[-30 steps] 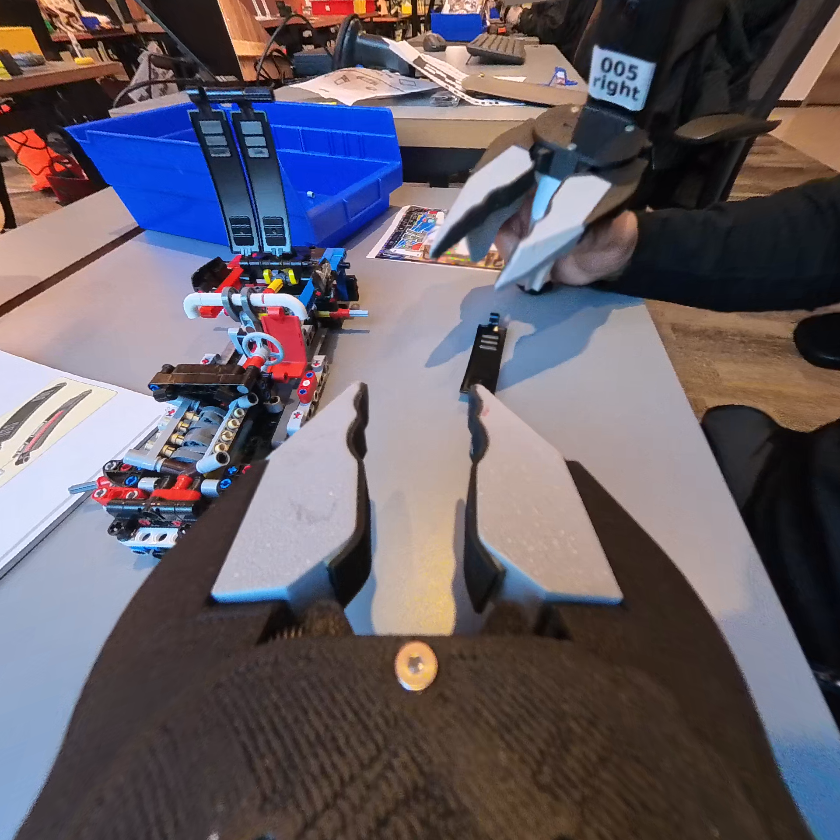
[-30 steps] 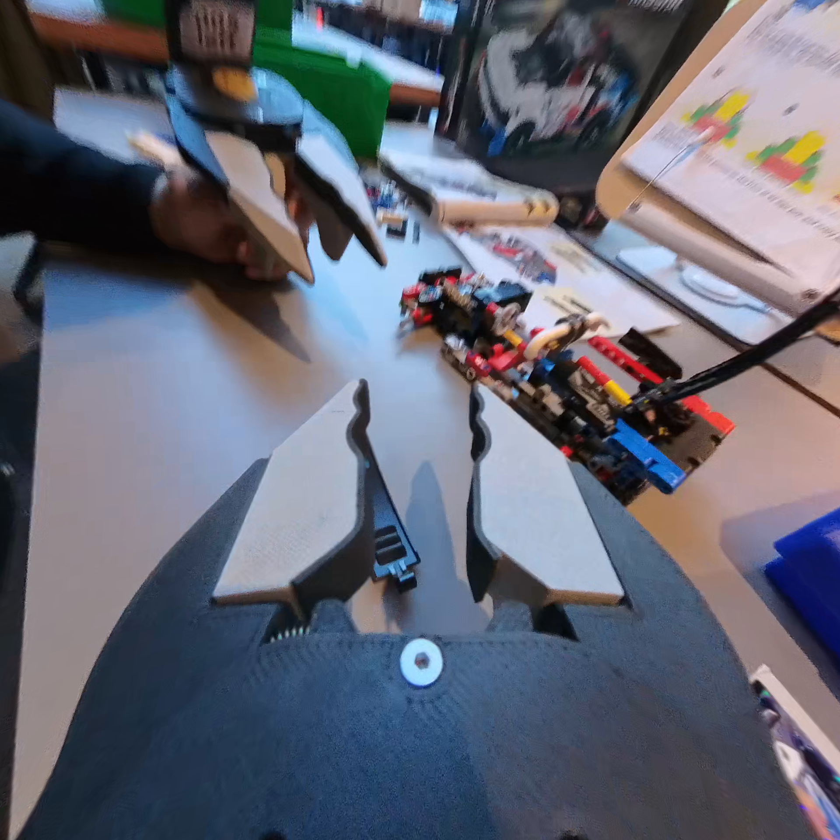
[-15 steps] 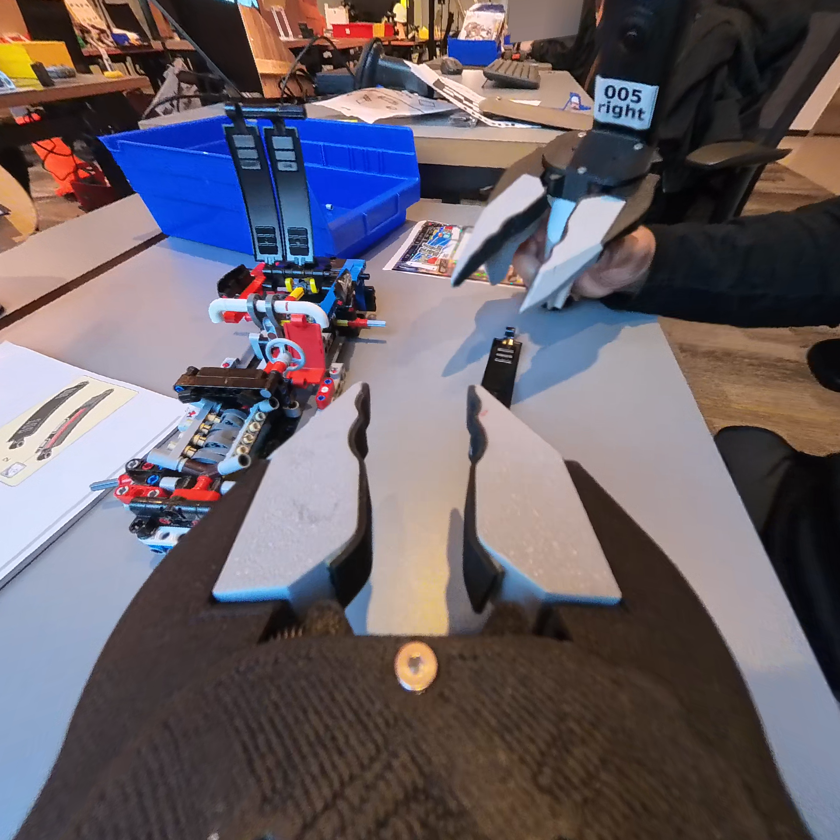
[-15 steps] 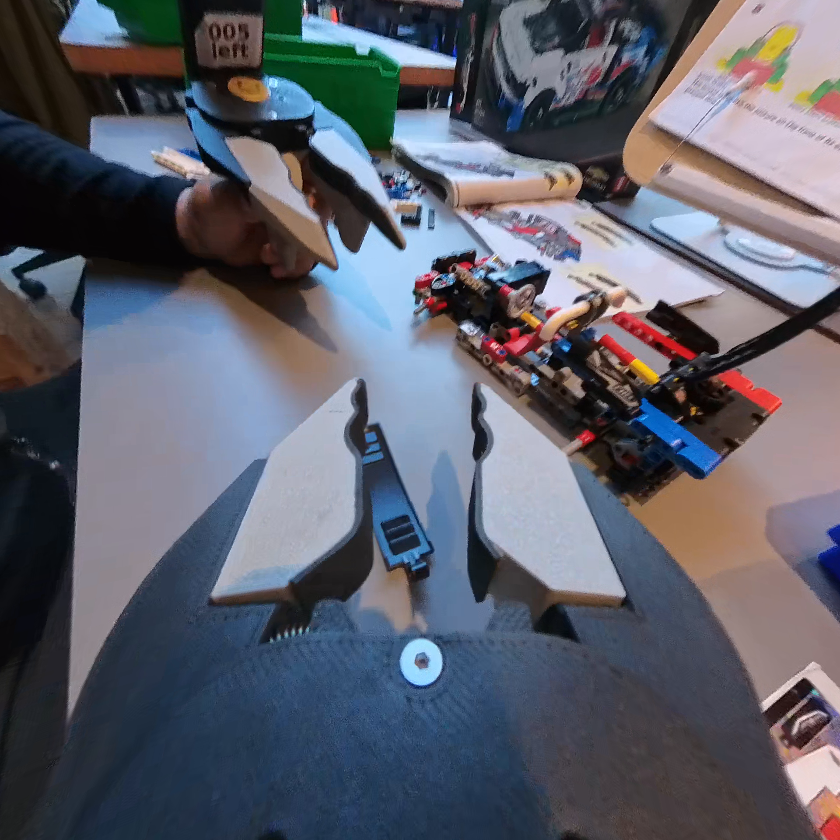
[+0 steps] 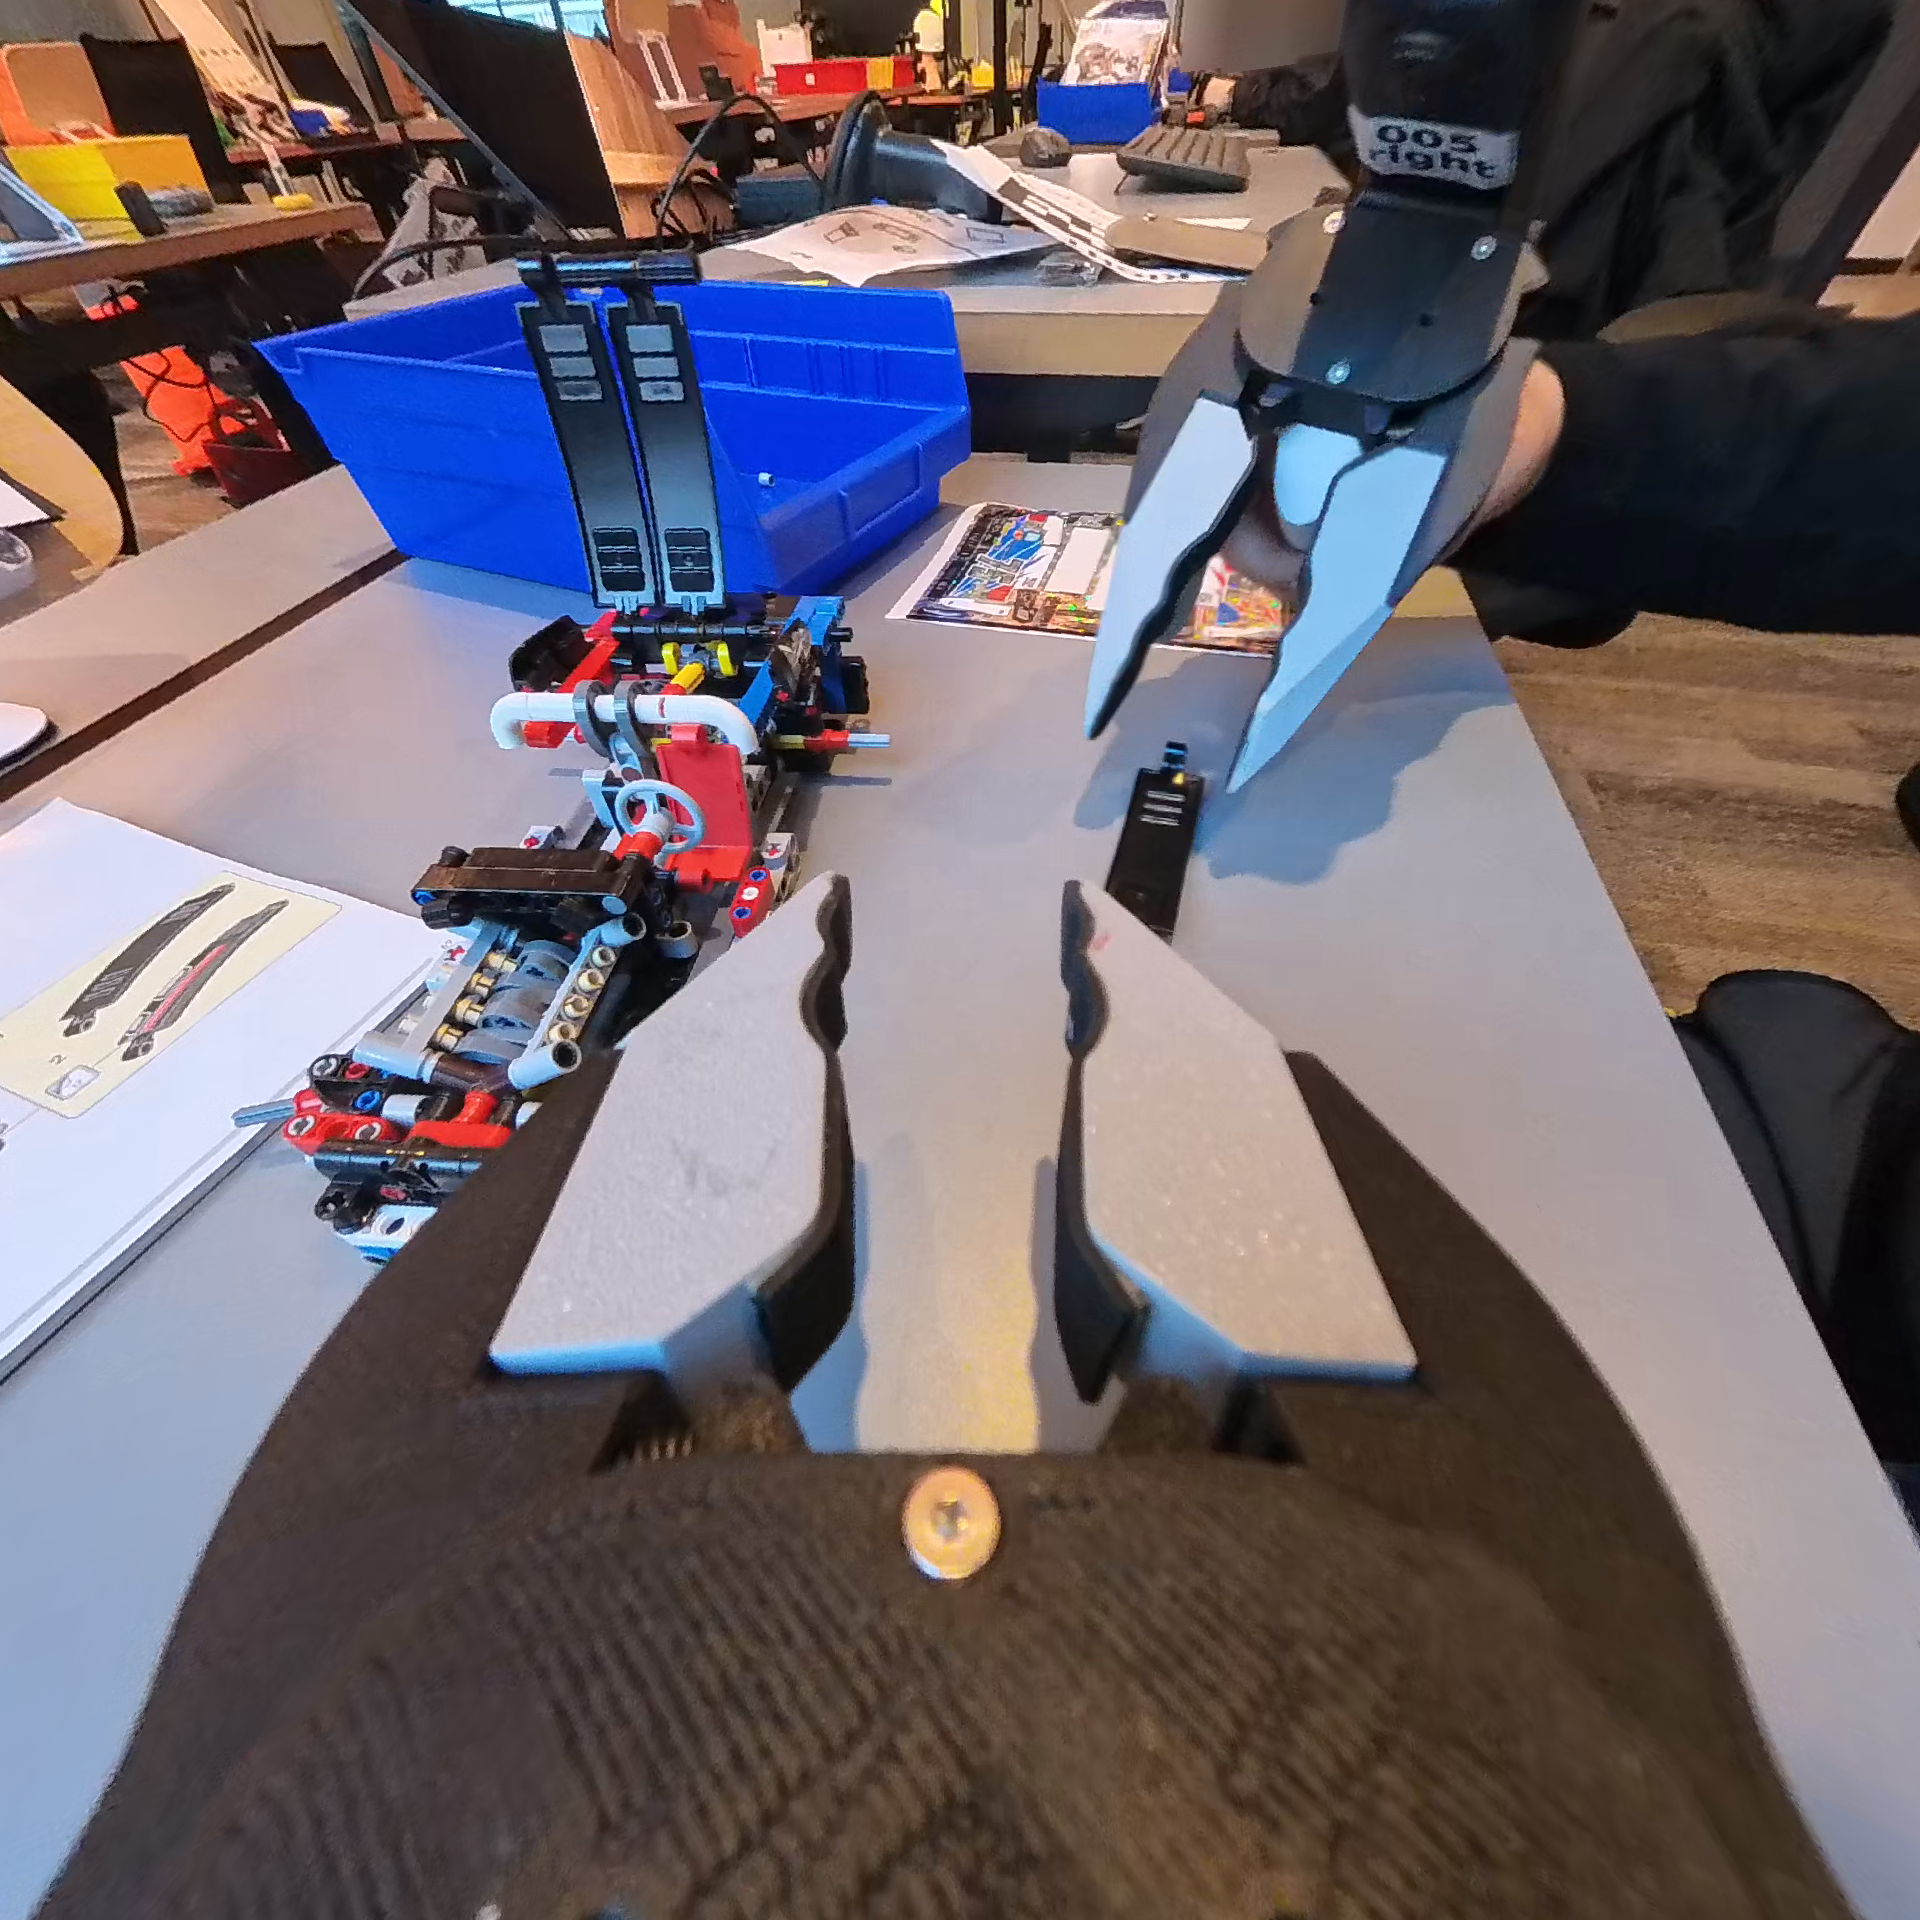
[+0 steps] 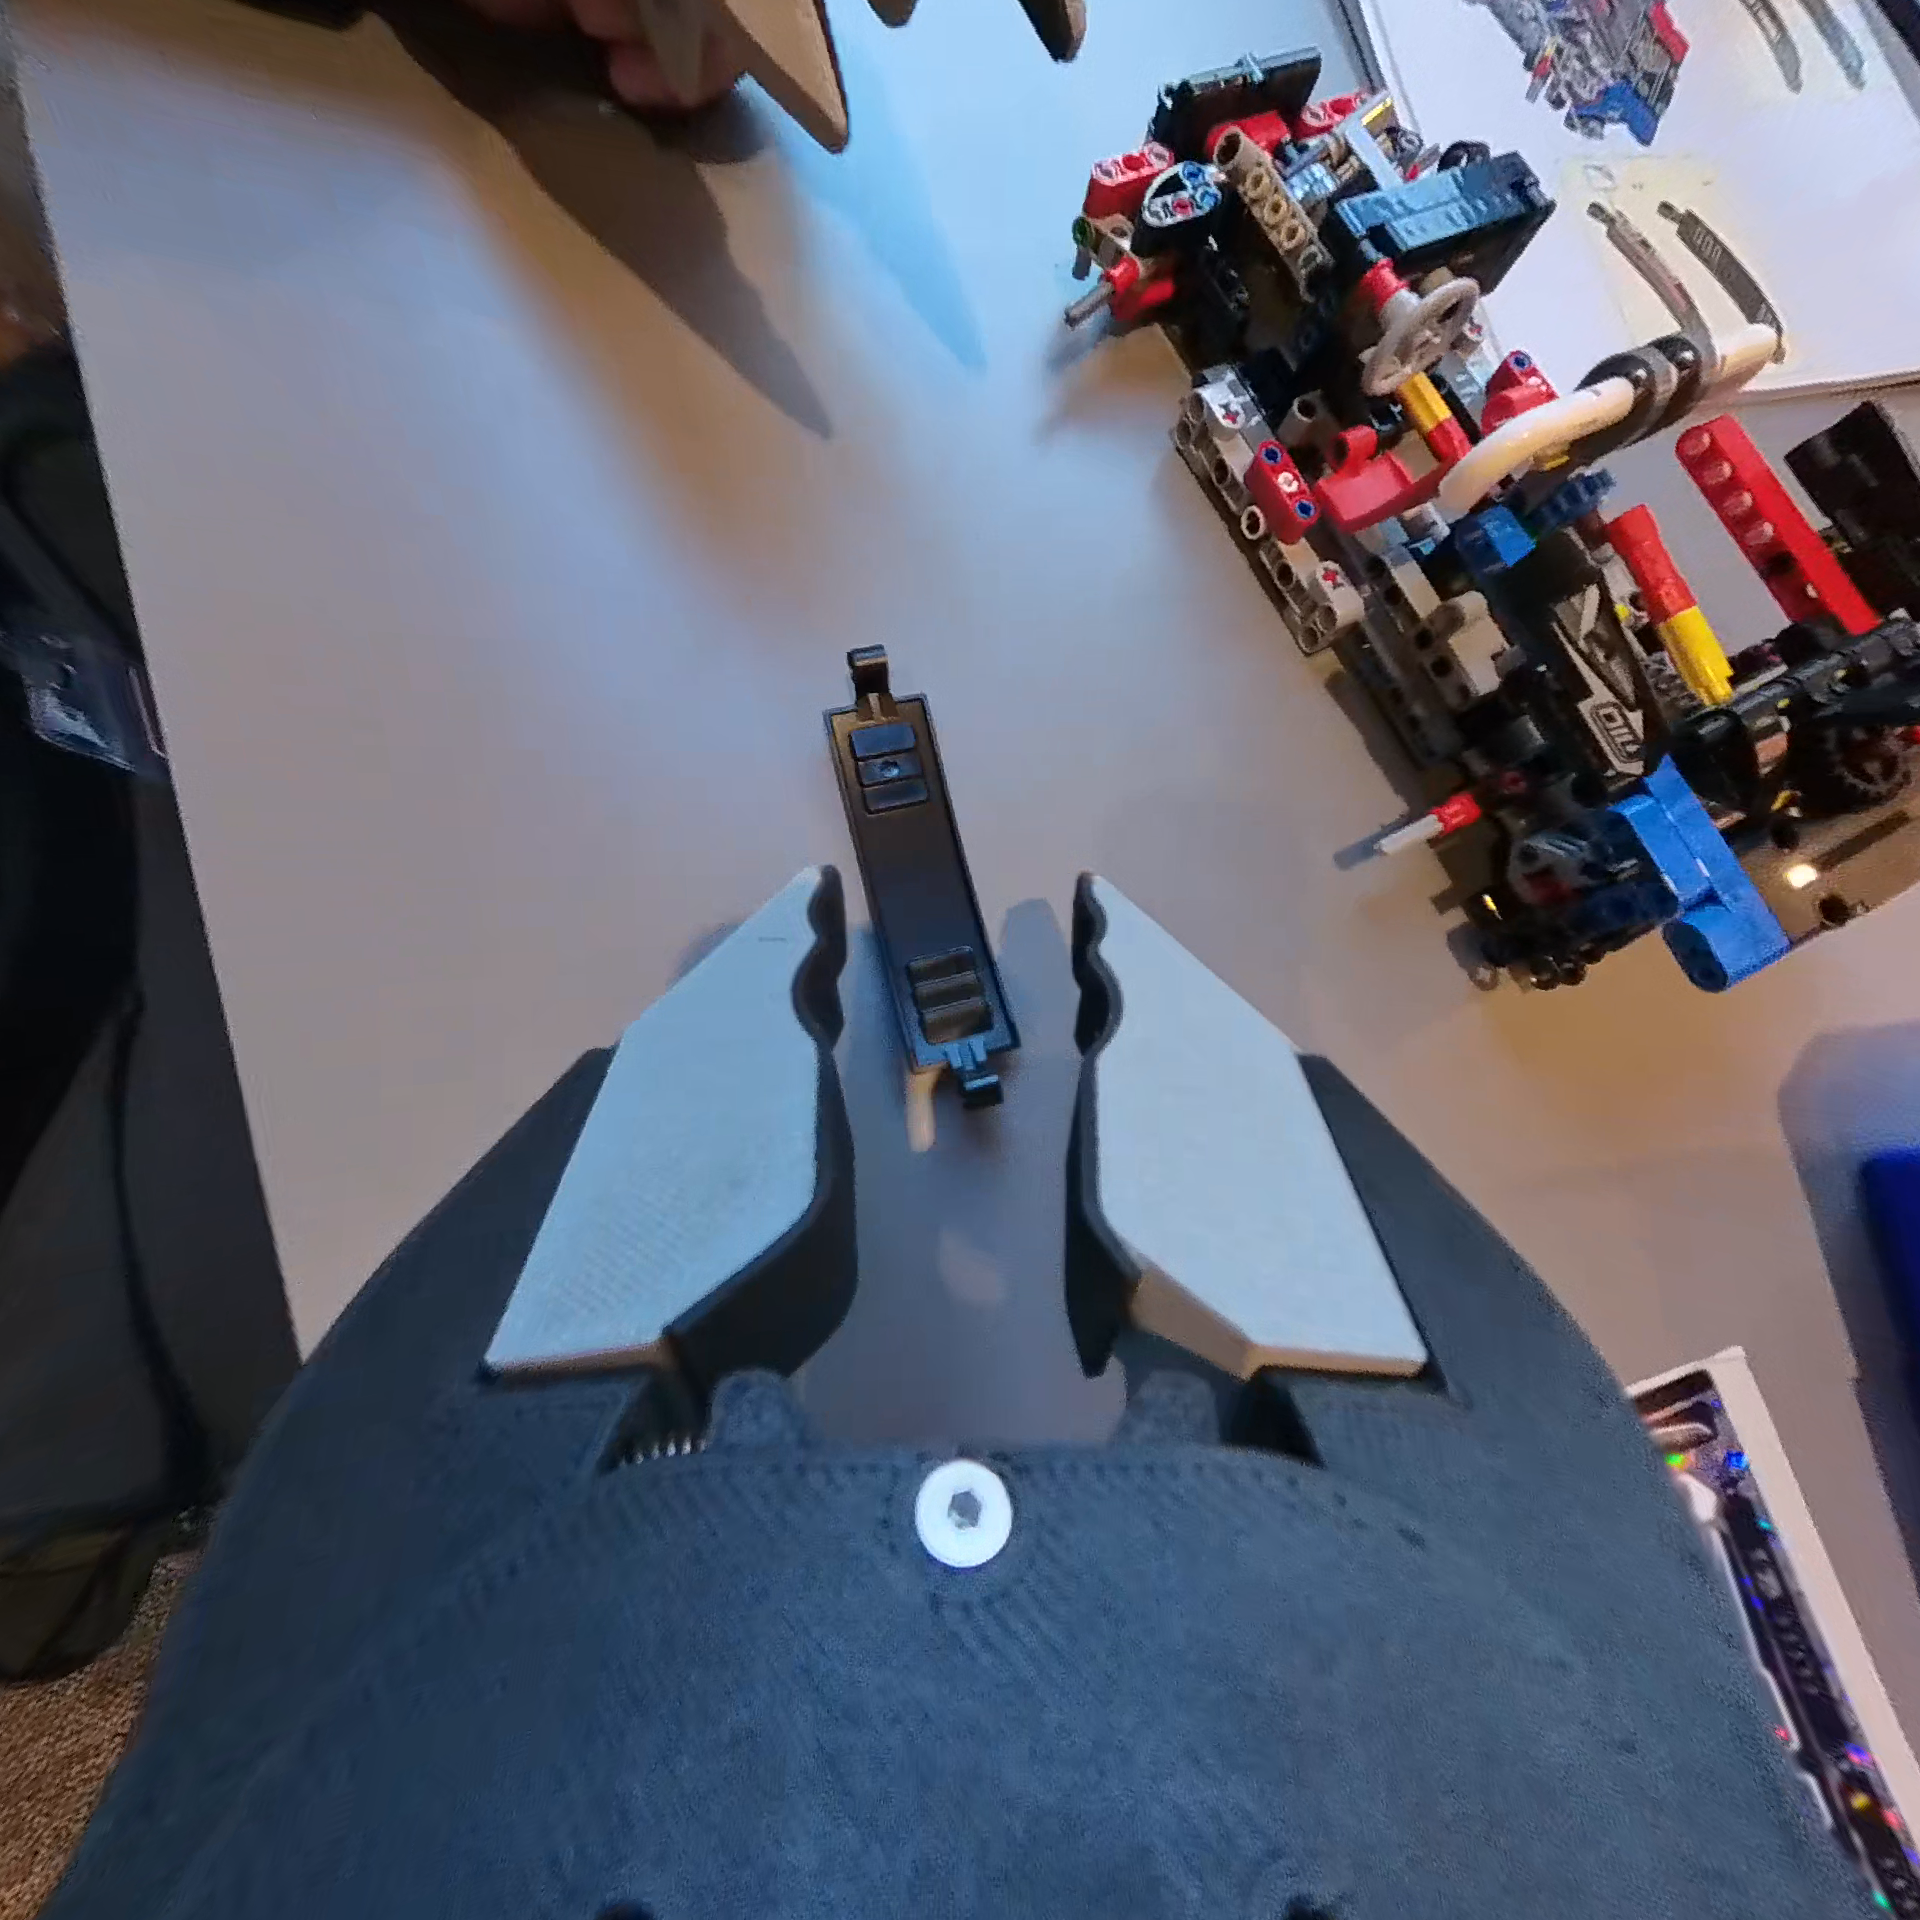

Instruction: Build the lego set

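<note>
A partly built Lego car chassis [image 5: 623, 831] lies on the grey table [image 5: 1403, 1039], with two long black panels [image 5: 634, 436] standing upright at its far end. It also shows in the right wrist view [image 6: 1455, 520]. A loose long black panel [image 6: 904, 852] lies flat on the table; it also shows in the left wrist view [image 5: 1153, 842]. My right gripper [image 6: 953, 888] is open and empty, pointed down over the panel's near end, fingertips on either side. In the left wrist view it [image 5: 1164, 756] hovers just above the panel. My left gripper [image 5: 951, 914] is open and empty, low over the table just short of the panel.
A blue bin [image 5: 727, 416] stands behind the chassis. An open instruction booklet [image 5: 156, 987] lies left of it, and a sticker sheet [image 5: 1039, 566] lies at the far side. The table's edge [image 5: 1662, 1039] runs along the right. The left gripper's fingers [image 6: 800, 73] show at the top. The grippers' ends are close to 12 centimeters from one another.
My right gripper has tipped downward and moved over the loose black panel, which now lies between its fingertips. My left gripper has shifted slightly; both stay open.
</note>
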`<state>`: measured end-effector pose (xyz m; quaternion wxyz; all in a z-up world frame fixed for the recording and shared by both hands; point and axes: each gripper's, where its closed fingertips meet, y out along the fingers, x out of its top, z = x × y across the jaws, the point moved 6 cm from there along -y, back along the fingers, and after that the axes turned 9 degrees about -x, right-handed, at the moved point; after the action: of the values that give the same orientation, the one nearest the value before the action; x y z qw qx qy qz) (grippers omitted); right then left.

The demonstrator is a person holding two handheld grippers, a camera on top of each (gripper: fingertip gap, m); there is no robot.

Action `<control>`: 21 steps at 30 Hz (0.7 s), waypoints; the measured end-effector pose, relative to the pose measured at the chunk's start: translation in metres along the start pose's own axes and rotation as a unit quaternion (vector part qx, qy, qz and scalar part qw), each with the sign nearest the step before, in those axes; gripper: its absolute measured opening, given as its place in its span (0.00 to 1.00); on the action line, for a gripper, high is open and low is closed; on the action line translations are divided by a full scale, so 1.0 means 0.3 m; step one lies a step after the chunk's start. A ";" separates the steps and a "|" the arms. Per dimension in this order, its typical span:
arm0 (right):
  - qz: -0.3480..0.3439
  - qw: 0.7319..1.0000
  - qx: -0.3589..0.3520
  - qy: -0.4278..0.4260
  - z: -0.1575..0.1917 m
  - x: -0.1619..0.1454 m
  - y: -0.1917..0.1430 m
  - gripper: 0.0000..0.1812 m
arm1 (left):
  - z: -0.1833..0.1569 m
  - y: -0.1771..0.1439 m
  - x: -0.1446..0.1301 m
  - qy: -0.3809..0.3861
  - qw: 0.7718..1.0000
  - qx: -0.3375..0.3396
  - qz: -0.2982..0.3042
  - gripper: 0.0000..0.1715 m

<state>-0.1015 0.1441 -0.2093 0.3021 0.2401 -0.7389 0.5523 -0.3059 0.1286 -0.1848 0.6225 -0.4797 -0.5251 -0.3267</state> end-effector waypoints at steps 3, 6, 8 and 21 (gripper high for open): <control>0.022 1.000 0.016 -0.001 0.007 -0.009 0.022 0.23 | 0.001 -0.001 0.000 -0.001 1.000 -0.001 -0.001 0.22; 0.048 0.998 0.019 -0.022 0.017 -0.025 0.051 0.22 | -0.001 -0.001 -0.001 0.001 1.000 -0.003 0.001 0.22; 0.055 0.998 0.030 -0.027 0.030 -0.028 0.073 0.21 | -0.002 0.000 -0.001 0.002 1.000 -0.004 0.002 0.22; -0.043 0.995 -0.027 -0.088 0.038 0.143 0.205 0.11 | 0.009 -0.011 -0.007 -0.021 1.000 -0.005 0.004 0.22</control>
<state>-0.1760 0.1493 -0.2225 0.2654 0.3114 -0.7663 0.4953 -0.3103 0.1299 -0.1860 0.6101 -0.4921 -0.5341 -0.3167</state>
